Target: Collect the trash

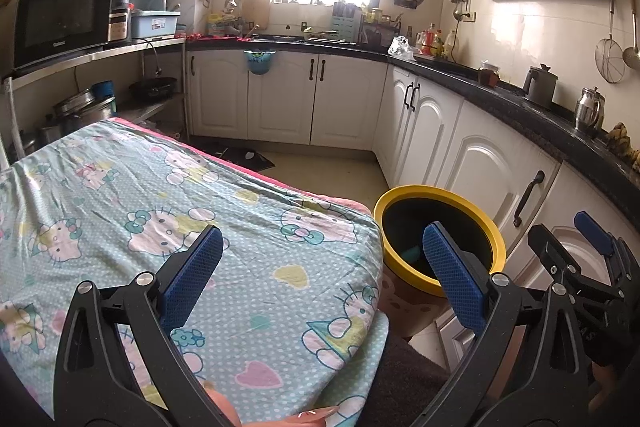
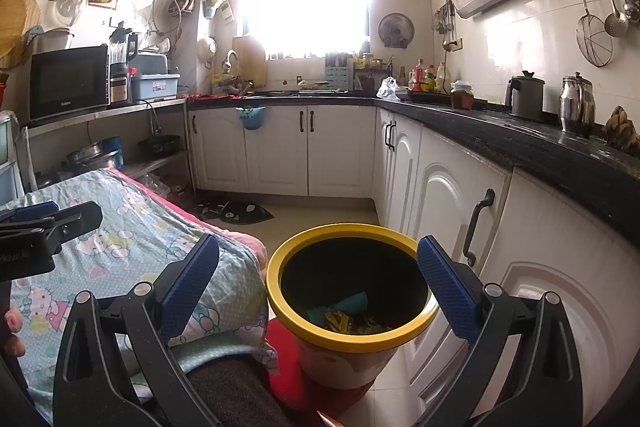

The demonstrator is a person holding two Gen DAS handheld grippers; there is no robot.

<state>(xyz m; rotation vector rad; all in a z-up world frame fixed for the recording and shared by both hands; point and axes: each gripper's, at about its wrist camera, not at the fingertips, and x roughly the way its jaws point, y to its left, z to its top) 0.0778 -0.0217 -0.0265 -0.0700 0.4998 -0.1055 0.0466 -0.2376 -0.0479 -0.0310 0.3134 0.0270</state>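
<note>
Both claws stand wide apart and hold nothing. My left claw [image 1: 322, 269] hangs over the near corner of the desk [image 1: 120, 187], which is draped in a pale blue cartoon-cat cloth; its left blue pad [image 1: 192, 275] shows against the cloth, and its right pad [image 1: 454, 275] shows against the mouth of the trash bin [image 1: 400, 195]. My right claw [image 2: 318, 283] is held straight above that trash bin [image 2: 276, 291], one pad on either side of the opening, touching neither rim nor wall as far as I can tell. From the left wrist I see my right claw [image 1: 568, 239] off to the right, beside the white cupboard doors [image 1: 472, 163]; from the right wrist my left claw's black frame [image 2: 48, 227] pokes in over the cloth.

That bin stands upright on the tiled floor [image 2: 320, 213], just beside the desk's corner and near the cupboard doors [image 2: 452, 195], its mouth facing straight up. It has a yellow rim, a dark inner wall and a pale, patterned outer wall. Down at the bottom lie the collected scraps: a teal piece [image 2: 352, 301] and a heap of yellowish crumpled bits [image 2: 348, 323] just beside it, all well below the rim. I cannot tell what the scraps are. From the left wrist only a sliver of the teal piece [image 1: 412, 251] shows inside.

A red mat [image 2: 280, 367] peeks out at the bin's foot.
</note>
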